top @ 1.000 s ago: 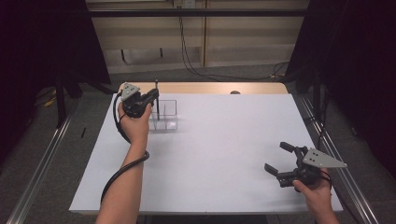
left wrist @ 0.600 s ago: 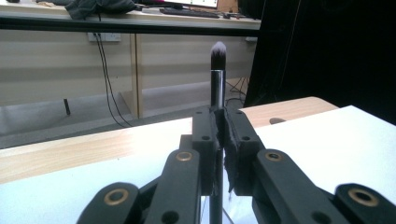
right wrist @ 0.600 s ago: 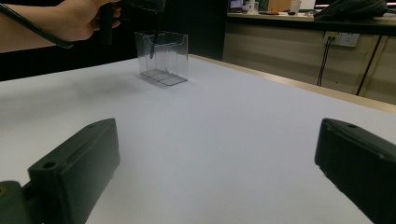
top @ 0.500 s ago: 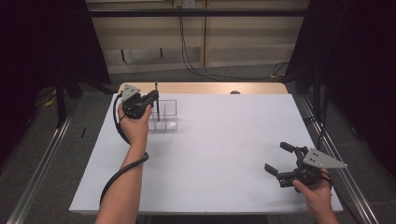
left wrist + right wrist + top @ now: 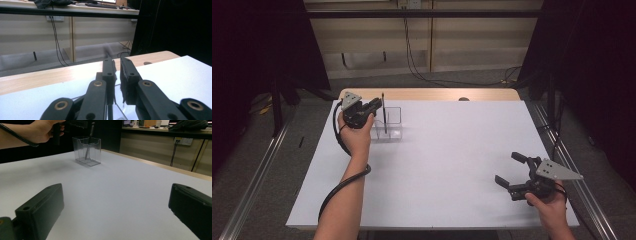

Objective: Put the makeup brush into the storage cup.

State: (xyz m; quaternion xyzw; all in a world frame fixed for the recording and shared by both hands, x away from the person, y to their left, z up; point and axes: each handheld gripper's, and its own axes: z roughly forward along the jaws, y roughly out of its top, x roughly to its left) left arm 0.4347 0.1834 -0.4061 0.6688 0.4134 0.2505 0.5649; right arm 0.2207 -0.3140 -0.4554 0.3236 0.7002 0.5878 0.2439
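Left gripper (image 5: pixel 379 106): held above the near left side of the clear box, at the far left of the table; in the left gripper view (image 5: pixel 117 75) its two black jaws stand almost together, with a narrow gap between the pads
Pen (image 5: pixel 384 112): a thin dark stick that stands nearly upright with its lower end inside the clear box; its top rises just beside the left gripper's jaw tips; in the left gripper view (image 5: pixel 108 51) its blurred top shows just above the left-hand jaw, and whether the pads press on it cannot be told
Clear box (image 5: pixel 394 122): a see-through, open-topped holder on the far left part of the table, touching the white surface; in the right gripper view (image 5: pixel 95 148) it appears far off with the pen (image 5: pixel 88 142) leaning inside it
Right gripper (image 5: pixel 512 170): held low at the near right corner of the table, well apart from the box; its jaws are spread wide with nothing between them, as the right gripper view (image 5: pixel 115 210) confirms
Left hand (image 5: pixel 354 135): wrapped round the body of the left gripper, the forearm coming in from the near edge
Table (image 5: pixel 452 165): a white top with a strip of pale wood along its far edge
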